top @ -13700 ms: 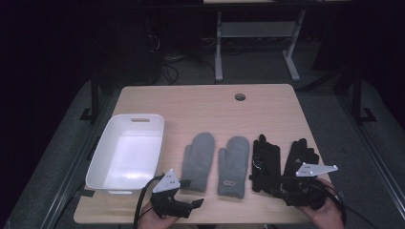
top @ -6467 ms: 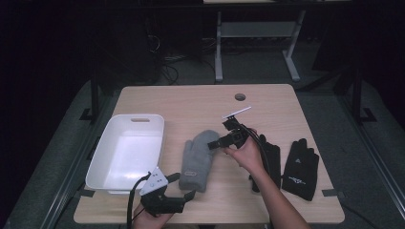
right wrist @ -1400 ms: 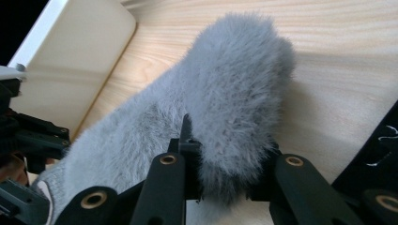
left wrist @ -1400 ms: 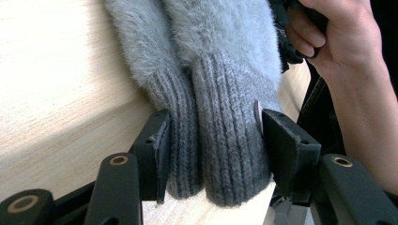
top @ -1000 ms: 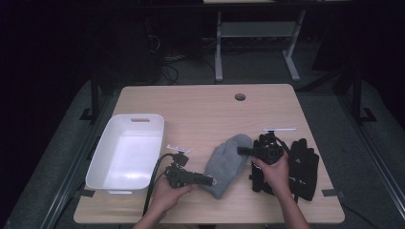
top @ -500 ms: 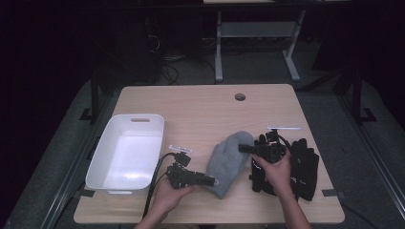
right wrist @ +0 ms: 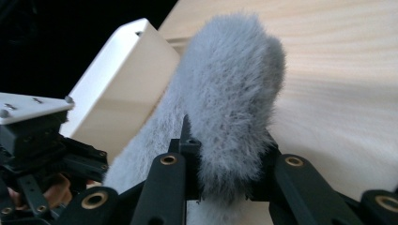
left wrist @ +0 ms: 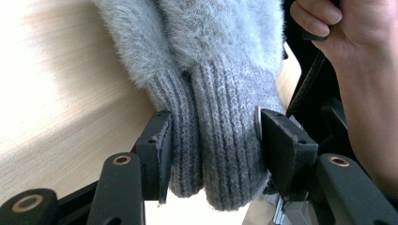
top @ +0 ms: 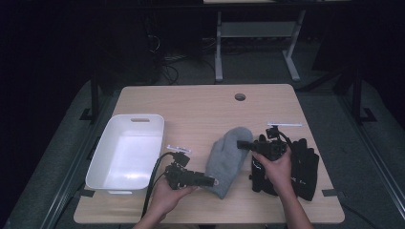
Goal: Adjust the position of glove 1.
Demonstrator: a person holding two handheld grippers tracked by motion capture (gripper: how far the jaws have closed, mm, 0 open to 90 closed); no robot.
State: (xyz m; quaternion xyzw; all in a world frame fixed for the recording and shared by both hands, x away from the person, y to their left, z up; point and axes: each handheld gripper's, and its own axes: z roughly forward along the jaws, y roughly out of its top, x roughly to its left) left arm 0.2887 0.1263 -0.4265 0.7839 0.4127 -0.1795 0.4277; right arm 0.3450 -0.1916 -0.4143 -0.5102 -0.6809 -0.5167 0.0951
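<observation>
Pinching grey mittens (top: 228,160) from opposite ends: left gripper (top: 208,181) at ribbed cuffs, right gripper (top: 241,144) at fuzzy tips.

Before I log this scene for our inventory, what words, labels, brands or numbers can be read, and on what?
None can be read.
Black gloves: small pale marks, too small to read.
Fuzzy grey knitted mittens and white plastic tub: no lettering visible.

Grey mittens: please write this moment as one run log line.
left gripper shut on cuffs | right gripper shut on fluffy end | grey mittens stacked
</observation>
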